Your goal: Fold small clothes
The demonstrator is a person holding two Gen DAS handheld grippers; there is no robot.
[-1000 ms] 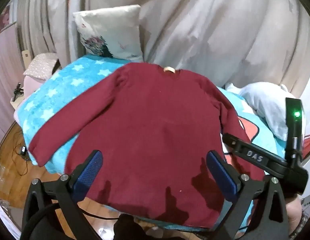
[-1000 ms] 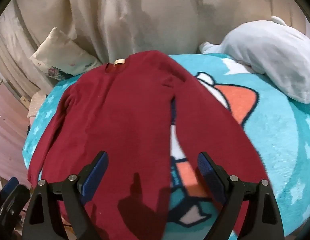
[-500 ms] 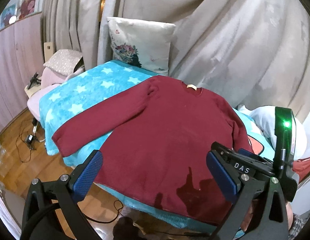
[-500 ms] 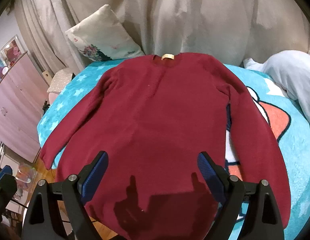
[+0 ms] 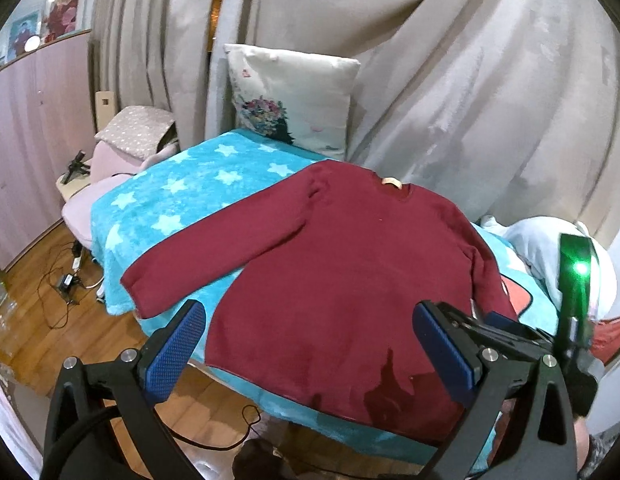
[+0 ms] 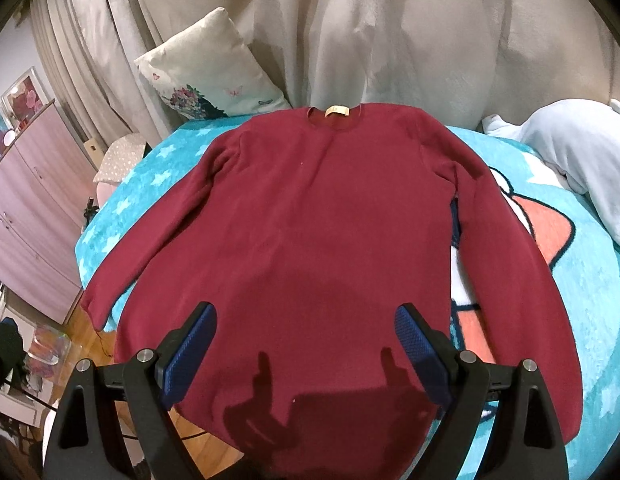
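Both views have swung leftward since earlier; the left tongs (image 5: 310, 344) and right tongs (image 6: 306, 344) hang with pads apart, holding nothing, above the hem. Just beyond them the maroon sweater (image 6: 330, 232) lies flat on the bed (image 5: 170, 200), sleeves out. No fold made yet, I judge.

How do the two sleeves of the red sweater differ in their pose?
The left sleeve spreads away from the sweater's body, showing blue blanket between; its cuff overhangs the blanket edge. The right sleeve runs close beside the body. Both lie flat, unfolded.
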